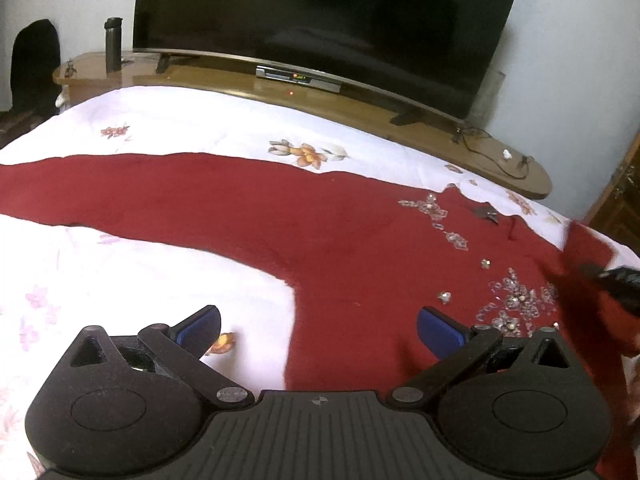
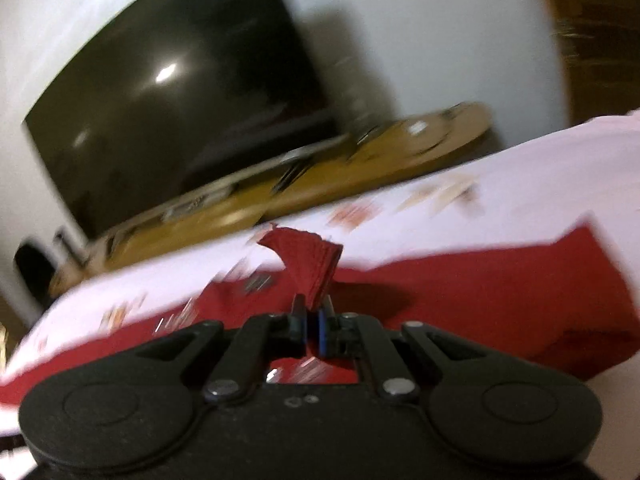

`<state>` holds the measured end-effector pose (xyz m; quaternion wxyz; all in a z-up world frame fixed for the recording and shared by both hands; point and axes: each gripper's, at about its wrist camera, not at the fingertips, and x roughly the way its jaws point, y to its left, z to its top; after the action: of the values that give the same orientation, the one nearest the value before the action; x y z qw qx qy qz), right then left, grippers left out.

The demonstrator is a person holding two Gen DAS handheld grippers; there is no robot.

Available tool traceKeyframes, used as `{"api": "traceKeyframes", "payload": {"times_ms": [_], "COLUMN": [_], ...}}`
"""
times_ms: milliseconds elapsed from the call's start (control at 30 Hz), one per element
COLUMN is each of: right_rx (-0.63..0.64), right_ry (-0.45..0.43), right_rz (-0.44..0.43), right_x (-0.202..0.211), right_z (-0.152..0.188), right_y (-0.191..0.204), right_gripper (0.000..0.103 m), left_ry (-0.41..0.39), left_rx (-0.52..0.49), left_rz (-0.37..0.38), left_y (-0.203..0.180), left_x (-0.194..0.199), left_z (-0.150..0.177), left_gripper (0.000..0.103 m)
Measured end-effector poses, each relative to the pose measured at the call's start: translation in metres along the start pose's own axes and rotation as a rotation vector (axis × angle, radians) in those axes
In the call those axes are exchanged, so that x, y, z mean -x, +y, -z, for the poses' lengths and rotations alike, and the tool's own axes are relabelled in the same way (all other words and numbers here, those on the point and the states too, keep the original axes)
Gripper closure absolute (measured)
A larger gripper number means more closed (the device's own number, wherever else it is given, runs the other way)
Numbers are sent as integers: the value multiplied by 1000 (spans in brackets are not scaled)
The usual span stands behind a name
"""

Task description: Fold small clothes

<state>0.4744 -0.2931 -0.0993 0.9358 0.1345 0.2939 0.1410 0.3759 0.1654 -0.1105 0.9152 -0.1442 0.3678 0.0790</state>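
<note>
Two grippers work over one red top (image 1: 320,220) spread on a white bed sheet (image 1: 180,120) with flowers. The left gripper (image 1: 319,326) has its blue fingers (image 1: 440,330) spread wide, holding nothing, above the edge of the top. The left view shows shiny beads (image 1: 516,296) sewn on the top, one long sleeve, a black TV (image 1: 320,20) and a dark bottle (image 1: 113,44) on a wooden shelf (image 1: 360,96). The right view is blurry. Only there you see the right gripper (image 2: 314,322), fingers pressed together, pinching a bunch of the red cloth lifted off the bed.
</note>
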Motion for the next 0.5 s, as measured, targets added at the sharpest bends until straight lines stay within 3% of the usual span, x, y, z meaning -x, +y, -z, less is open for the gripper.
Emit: {"api": "traceKeyframes", "payload": {"times_ms": [133,233,333,400,433,467,500], "right_rx": [56,124,190,192,175,155,131], "right_ry": [90,181,107,51,33,23,13], "right_rz": [-52,-100,-109,-94,-68,-53,-30], "right_x": [-29,-48,-20,6,19,29,39], "right_z": [28,44,53,50,48,47,45], "right_y": [40,56,62,55,43,34,24], "right_gripper": [97,83,69,69,69,69,69], "left_ry": [21,27,47,62,74,99,127], "left_rx": [78,143,197,170,150,138,130], "left_rz": [73,141,273,327,357,379,405], "left_y": [12,18,11,-10,-23,-36,-50], "left_x": [-3,-8,-19,-29,-36,-43,-53], "left_z": [0,-3,-5,-7,-9,-9,-9], "left_gripper": [0,0,0,3,27,41,41]}}
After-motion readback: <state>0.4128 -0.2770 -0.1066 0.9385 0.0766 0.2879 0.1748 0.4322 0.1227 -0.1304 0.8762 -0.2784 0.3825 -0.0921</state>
